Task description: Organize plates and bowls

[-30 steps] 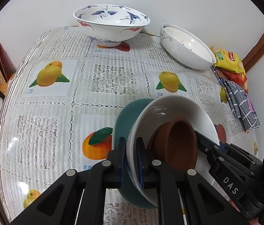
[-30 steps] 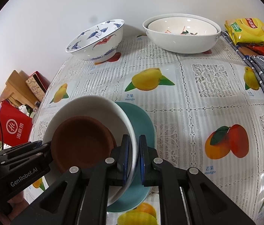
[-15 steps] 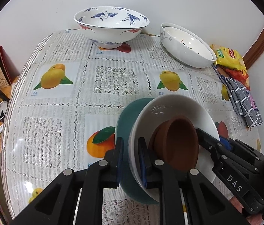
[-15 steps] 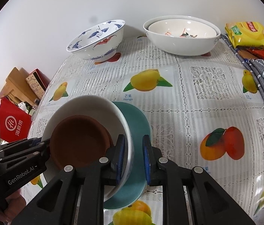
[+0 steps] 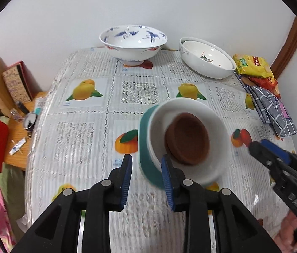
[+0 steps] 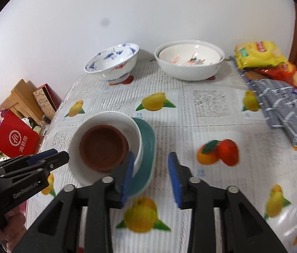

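I've just been opening both jaws: left hand-held gripper [image 5: 146, 174] and right hand-held gripper [image 6: 151, 177] hold nothing. Stack [image 5: 190, 141] sits mid-desk [image 5: 89, 139], near the front edge. Release step; next I'd go for the bowls [image 6: 189, 59] at the back edge.

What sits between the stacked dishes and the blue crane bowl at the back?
Nothing; only bare fruit-print tablecloth lies between the stacked dishes and the blue crane bowl, clearest in the left wrist view.

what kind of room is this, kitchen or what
Most likely a home dining corner rather than a kitchen proper. A table under a fruit-printed lace-pattern tablecloth stands against a white wall, bearing a blue-and-white crane-painted porcelain bowl, yellow snack packets and a folded grey checked cloth.
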Tool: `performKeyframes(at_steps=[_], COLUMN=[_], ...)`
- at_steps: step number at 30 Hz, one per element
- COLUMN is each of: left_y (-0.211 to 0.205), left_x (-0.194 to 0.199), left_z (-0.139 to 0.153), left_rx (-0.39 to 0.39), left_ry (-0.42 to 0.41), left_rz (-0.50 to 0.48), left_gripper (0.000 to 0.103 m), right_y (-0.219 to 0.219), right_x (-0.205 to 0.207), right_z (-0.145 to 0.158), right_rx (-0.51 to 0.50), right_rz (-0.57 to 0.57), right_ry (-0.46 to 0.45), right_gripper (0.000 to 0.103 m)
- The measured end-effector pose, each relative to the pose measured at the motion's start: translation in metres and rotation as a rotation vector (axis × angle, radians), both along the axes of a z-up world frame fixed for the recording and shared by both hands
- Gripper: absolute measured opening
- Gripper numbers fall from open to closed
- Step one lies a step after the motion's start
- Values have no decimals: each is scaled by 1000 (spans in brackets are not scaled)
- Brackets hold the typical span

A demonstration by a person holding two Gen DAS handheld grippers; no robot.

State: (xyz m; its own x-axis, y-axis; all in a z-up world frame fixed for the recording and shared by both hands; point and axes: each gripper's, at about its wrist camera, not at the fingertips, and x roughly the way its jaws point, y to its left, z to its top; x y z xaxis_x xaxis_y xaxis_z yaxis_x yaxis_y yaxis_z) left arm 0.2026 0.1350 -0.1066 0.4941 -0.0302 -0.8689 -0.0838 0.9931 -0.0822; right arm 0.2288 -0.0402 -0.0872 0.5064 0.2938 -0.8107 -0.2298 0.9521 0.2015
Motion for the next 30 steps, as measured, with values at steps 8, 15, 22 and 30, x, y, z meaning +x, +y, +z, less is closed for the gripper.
performKeyframes(at_steps=[8, 15, 22, 30], left_y=[-46, -80, -98, -100], left_x=[-62, -115, -168, -203], left_z=[38, 60, 79, 96], left_rx=[8, 16, 38, 64], left_ry=[-107, -182, -235, -275], left_rz=[-52, -64, -47, -14], left_gripper=[40, 58, 80, 95], right_y=[-48, -90, -116, -130], right_x=[-81, -146, -201, -243], right_z=[53, 82, 92, 106], right_rx=[-92, -159, -104, -102], right_rz=[-97, -201, -215, -240], right_ry=[-121, -190, -206, -266], right_gripper=[57, 57, 72, 95])
